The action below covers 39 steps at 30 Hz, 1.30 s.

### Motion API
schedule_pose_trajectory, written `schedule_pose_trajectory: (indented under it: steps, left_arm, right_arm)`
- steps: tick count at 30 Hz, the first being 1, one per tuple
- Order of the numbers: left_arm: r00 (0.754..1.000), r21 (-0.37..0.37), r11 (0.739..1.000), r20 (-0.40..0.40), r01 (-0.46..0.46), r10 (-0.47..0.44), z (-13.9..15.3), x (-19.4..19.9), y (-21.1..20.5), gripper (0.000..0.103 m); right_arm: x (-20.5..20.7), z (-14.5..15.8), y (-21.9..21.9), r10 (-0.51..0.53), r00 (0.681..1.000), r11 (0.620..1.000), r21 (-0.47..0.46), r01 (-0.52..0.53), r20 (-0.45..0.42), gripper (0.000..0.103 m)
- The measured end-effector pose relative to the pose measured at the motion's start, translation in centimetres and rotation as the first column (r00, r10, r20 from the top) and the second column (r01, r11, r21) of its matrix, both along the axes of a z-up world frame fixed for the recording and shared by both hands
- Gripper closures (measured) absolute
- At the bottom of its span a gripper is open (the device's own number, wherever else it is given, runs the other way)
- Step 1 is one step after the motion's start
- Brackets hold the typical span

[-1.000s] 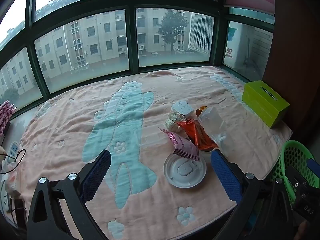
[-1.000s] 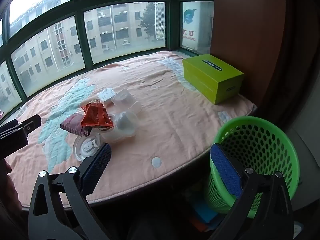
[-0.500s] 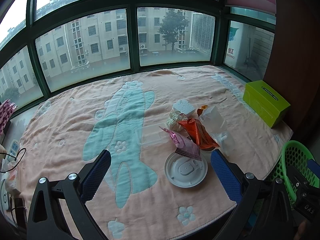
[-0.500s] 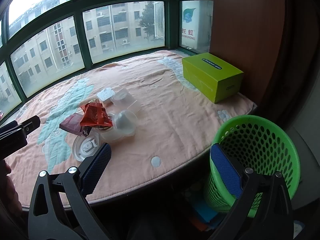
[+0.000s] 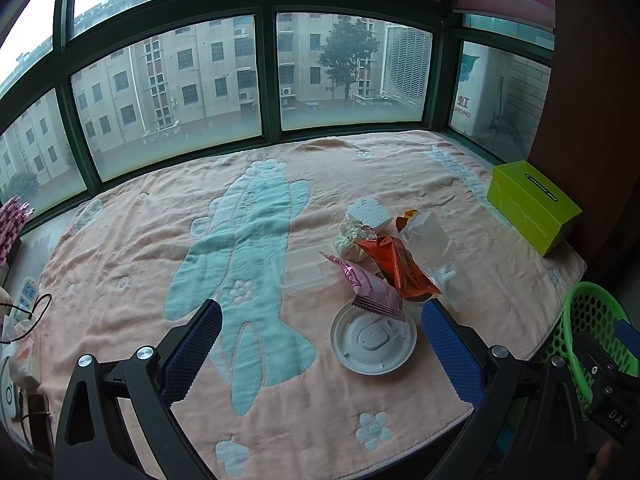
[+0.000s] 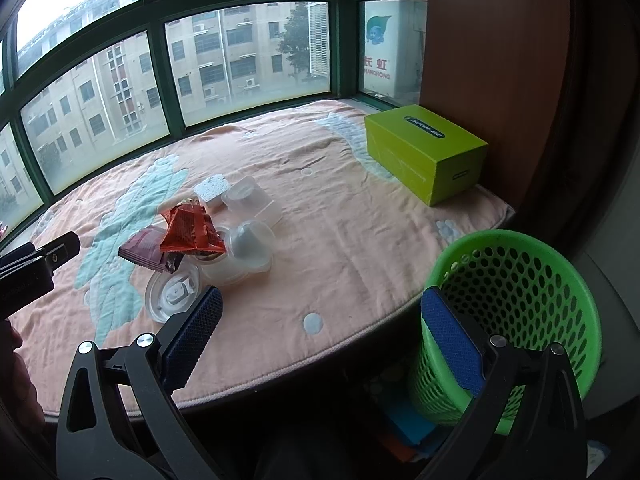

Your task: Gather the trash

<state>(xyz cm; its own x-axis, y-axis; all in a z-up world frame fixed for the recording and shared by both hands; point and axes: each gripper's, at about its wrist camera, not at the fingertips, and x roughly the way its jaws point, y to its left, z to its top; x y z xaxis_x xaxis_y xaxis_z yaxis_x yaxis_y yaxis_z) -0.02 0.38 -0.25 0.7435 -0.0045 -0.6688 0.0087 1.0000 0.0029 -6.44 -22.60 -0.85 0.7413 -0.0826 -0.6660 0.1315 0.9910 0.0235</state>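
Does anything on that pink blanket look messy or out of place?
Yes. A heap of litter sits on the pink blanket: an orange crumpled wrapper, a pink foil packet overlapping a round white plastic lid, and clear plastic containers, while the green mesh basket stands beside it.

A curved bay window with dark green frames looks out on pale apartment blocks and a tree in flat grey daylight. Below it lies a peach blanket with a teal cartoon figure. A brown panel, perhaps a cupboard side, stands at right.
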Motion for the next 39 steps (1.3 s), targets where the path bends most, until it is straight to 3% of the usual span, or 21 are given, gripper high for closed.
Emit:
schedule_pose_trajectory:
  steps: [39]
  left_arm:
    - [0.998,-0.011,0.999,-0.030,-0.048,0.047,-0.8,1.3,2.6,0.006]
  right_arm:
    - [2.3,0.0,2.0,0.062,0.998,0.998,-0.007,-0.063,-0.009,0.005]
